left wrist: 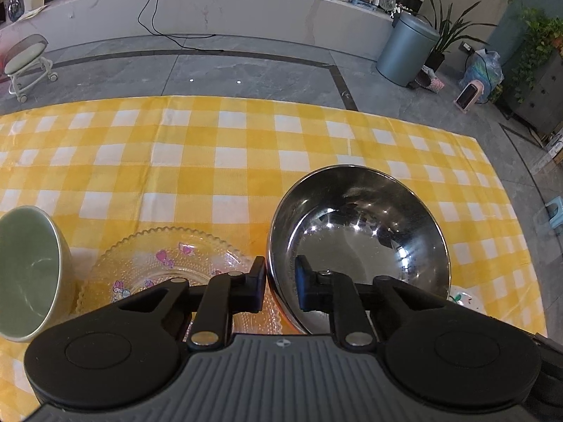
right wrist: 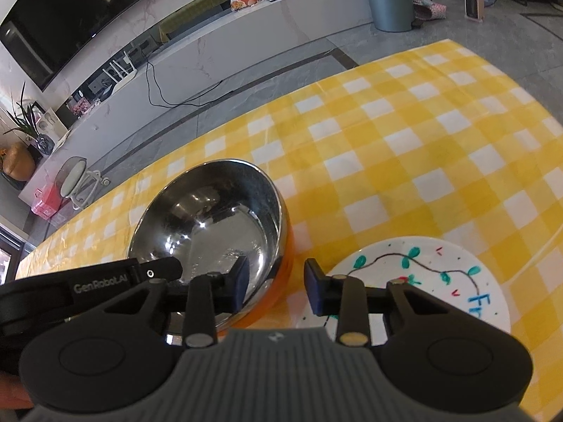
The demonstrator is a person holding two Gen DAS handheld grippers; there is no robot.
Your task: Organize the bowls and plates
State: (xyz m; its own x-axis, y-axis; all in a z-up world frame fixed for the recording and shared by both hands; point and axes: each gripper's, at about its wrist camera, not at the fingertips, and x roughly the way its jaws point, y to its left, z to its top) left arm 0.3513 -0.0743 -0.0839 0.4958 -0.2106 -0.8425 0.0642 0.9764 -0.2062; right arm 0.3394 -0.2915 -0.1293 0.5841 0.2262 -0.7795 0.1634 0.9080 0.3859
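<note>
Steel bowl: round stainless bowl with orange outside [left wrist: 359, 232] on yellow checked cloth [left wrist: 211, 161], between both claws.
Left gripper [left wrist: 280, 281]: straddles near rim, seemingly pinching it.
Right gripper [right wrist: 276, 286]: parted, empty, bowl's wall between fingers.

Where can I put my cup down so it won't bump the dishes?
Free: the yellow checkered cloth beyond the steel bowl, up to the table's far edge. Crowded: the near edge, where green bowl, glass plate, steel bowl and painted plate sit close.
</note>
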